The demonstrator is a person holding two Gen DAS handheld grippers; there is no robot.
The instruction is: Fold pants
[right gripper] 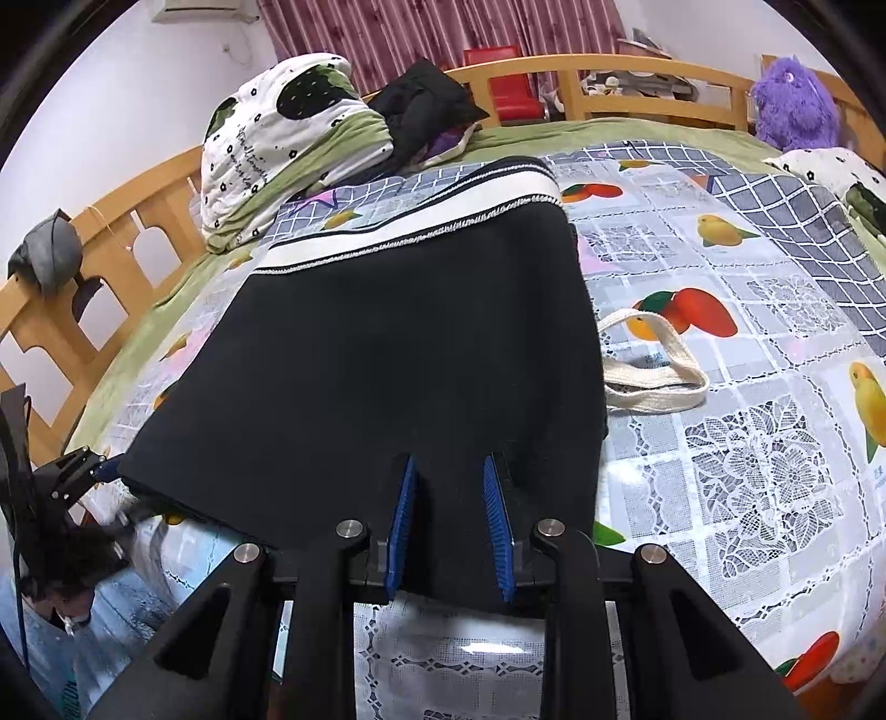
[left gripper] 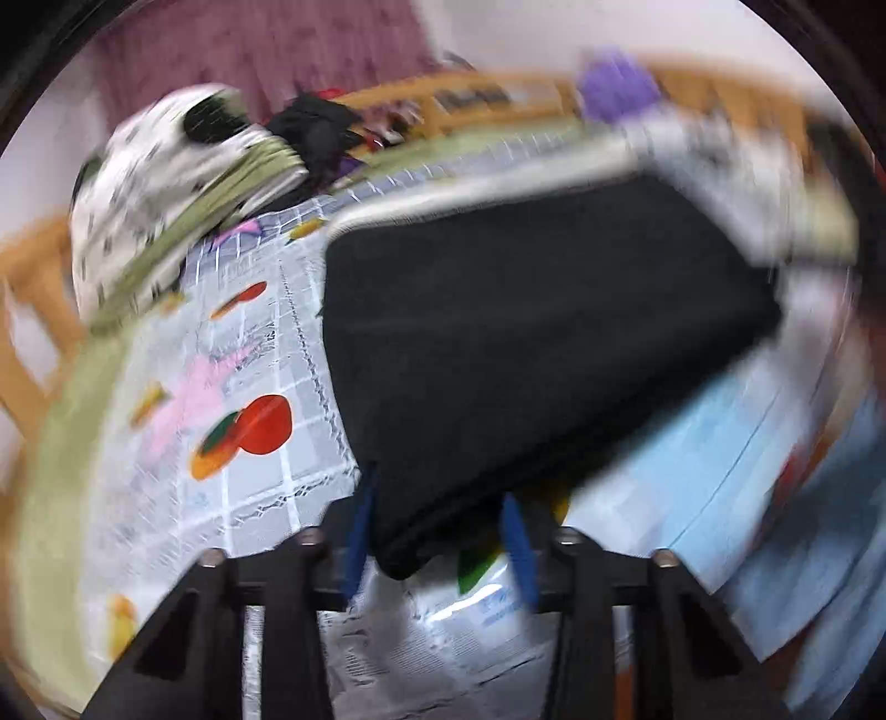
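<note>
Your right gripper (right gripper: 449, 523) has its two blue pads (right gripper: 402, 520) squeezed onto the near edge of the black folded pants (right gripper: 387, 354), so it is clamped on the cloth. Your left gripper (left gripper: 440, 531) has its blue pads on each side of a near corner of the same pants (left gripper: 526, 332). That picture is blurry, so you cannot tell if the pads press the cloth or just sit beside it.

The pants lie flat on the bed. Their white waistband with the thin dark stripe (right gripper: 421, 221) is at the far end, away from you. In the right wrist view, your left gripper (right gripper: 83, 471) shows at the pants' left near corner.

Just beside the pants on the right lies a cream woven strap loop (right gripper: 653, 371).

Under it all is a shiny plastic cloth with fruit pictures and grey squares (right gripper: 747, 443), spread over a green sheet (right gripper: 183, 277). No boxes or baskets show. At the far end sit a rolled white quilt with black flowers (right gripper: 266, 144), a pile of black clothes (right gripper: 426, 105) and a fuzzy purple toy (right gripper: 794, 105). A wooden bed rail (right gripper: 554, 72) goes around, with a dark red curtain (right gripper: 443, 27) behind.
</note>
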